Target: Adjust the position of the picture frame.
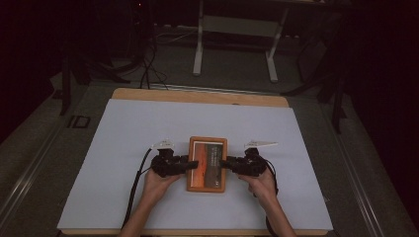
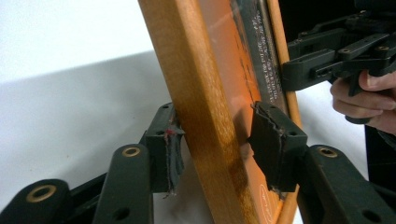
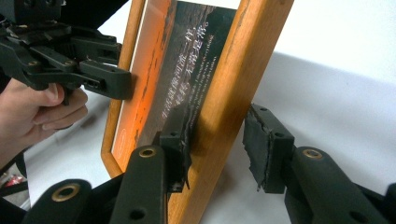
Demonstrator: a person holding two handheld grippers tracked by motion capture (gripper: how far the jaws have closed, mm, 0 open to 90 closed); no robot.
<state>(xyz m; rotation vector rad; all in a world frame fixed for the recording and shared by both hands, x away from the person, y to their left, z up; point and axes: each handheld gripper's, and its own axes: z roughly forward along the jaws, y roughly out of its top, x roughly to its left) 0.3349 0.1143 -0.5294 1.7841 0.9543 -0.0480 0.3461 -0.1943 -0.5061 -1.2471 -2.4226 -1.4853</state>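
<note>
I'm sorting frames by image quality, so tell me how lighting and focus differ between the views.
High view: dim overall, black at the edges, and the picture frame small and soft on the pale sheet. Left gripper view: bright, the sheet's top-left washed out white, the wooden edge close and slightly blurred. Right gripper view: well lit, print on the photo fairly sharp, a shadow beside the frame.
</note>
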